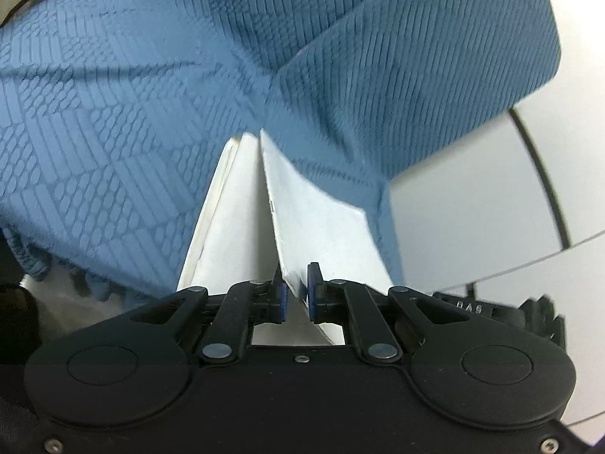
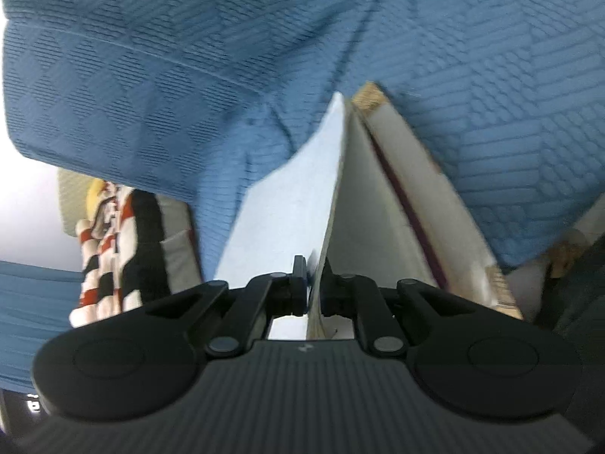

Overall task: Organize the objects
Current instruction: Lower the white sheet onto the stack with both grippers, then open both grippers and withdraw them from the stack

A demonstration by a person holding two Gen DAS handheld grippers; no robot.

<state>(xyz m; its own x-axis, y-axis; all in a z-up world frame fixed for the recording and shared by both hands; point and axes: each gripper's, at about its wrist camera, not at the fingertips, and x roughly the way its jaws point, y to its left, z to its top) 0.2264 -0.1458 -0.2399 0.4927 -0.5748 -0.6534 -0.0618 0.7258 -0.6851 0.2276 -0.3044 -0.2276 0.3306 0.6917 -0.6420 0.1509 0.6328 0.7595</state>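
Note:
A blue textured blanket [image 1: 151,94] fills the upper part of the left wrist view and drapes over stiff white panels. My left gripper [image 1: 297,295] is shut on the near edge of one thin white panel [image 1: 317,227], and a second white panel [image 1: 227,227] stands just to its left. In the right wrist view the same blue blanket [image 2: 189,56] hangs over white panels too. There my right gripper [image 2: 314,291] is shut on the edge of a white panel [image 2: 287,208]. A further white panel with a dark red stripe and tan woven trim [image 2: 408,174] lies to its right.
A pale smooth surface with dark seams [image 1: 491,189] shows at the right of the left wrist view. At the left of the right wrist view a red, white and black striped cloth item [image 2: 109,249] lies against a beige cushion [image 2: 177,227], with more blue cloth [image 2: 30,302] below it.

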